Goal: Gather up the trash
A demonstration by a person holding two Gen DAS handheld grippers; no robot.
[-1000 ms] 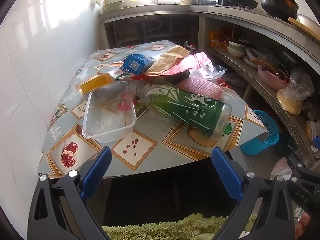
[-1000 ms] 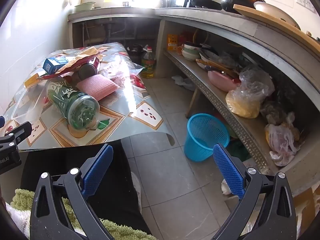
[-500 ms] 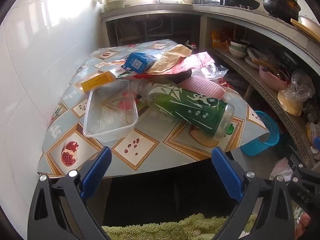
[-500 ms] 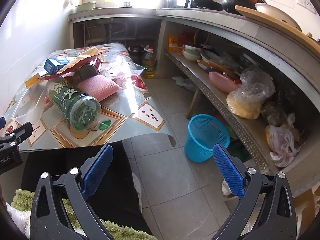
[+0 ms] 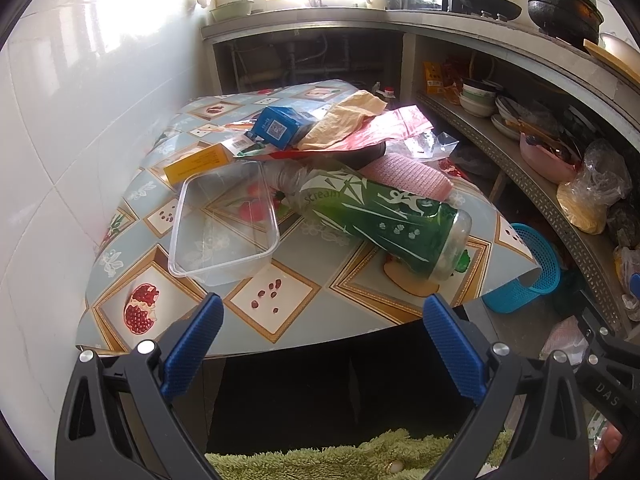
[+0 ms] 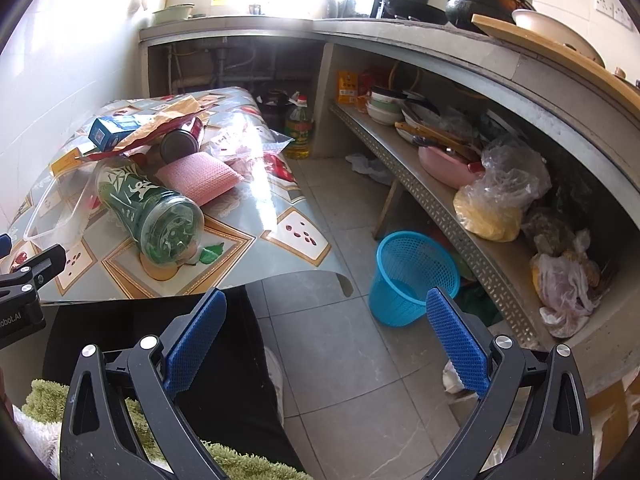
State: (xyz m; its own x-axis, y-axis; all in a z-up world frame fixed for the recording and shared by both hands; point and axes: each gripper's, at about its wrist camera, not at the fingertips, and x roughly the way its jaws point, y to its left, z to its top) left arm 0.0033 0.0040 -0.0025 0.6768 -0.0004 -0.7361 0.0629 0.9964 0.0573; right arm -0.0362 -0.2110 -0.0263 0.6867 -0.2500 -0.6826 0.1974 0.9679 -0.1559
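Table [image 5: 304, 312] cluttered; dark can [image 6: 180, 145] half-hidden under wrappers [image 5: 360, 132]; both grippers' jaws apart, empty.

An oil bottle [image 6: 298, 132] stands on the floor beside a shelf [image 6: 440, 208] holding stacked bowls [image 6: 384, 106]

Bottle [image 5: 384, 220] lying on table [image 5: 280, 312], tub [image 5: 224, 224] to its left, bin [image 6: 412, 276] on floor right of table

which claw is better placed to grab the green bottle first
Probably left: the open left claw faces the green bottle on the table; the open right claw points at the floor.
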